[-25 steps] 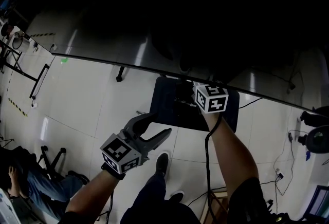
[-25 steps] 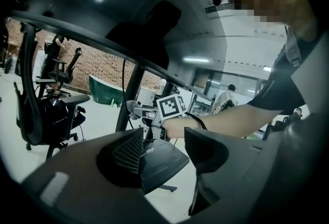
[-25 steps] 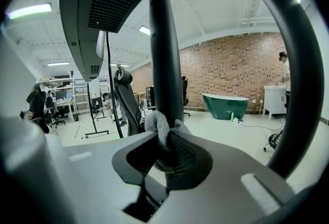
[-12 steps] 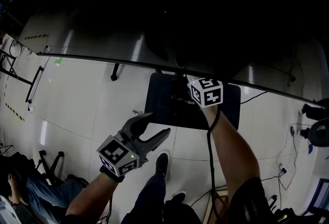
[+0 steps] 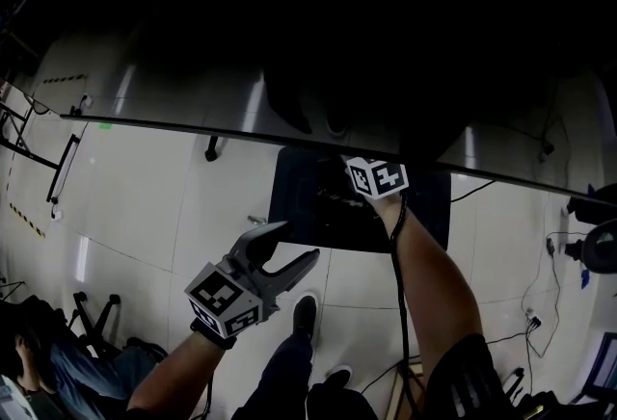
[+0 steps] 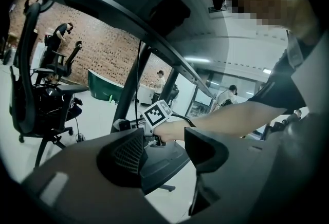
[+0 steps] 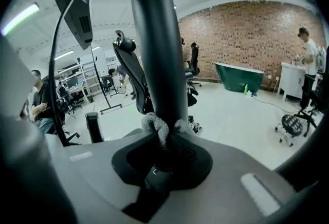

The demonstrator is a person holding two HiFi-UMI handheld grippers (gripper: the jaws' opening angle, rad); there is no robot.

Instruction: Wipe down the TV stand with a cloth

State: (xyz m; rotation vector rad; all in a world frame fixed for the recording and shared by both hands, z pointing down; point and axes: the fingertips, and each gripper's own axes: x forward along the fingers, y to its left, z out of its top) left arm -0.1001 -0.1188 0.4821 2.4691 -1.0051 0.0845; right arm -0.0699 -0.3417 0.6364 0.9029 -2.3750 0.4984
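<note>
Now the right gripper [image 7: 163,140] (fingers pinching the cloth [image 7: 157,126]) has edged leftward; left gripper [image 5: 297,243] keeps fingers spread.

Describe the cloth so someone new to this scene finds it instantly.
Find the thick dark TV stand column, centre of the right gripper view. Where it meets the right hand-held gripper, the jaws are shut on a small cloth pressed against it. It is the only pale, nubby, bunched fabric there; all around it is smooth and dark.

cloth [image 7: 160,127]: nubby terry | stand pole [image 7: 157,38]: smooth | floor [image 5: 145,192]: glossy tile
</note>
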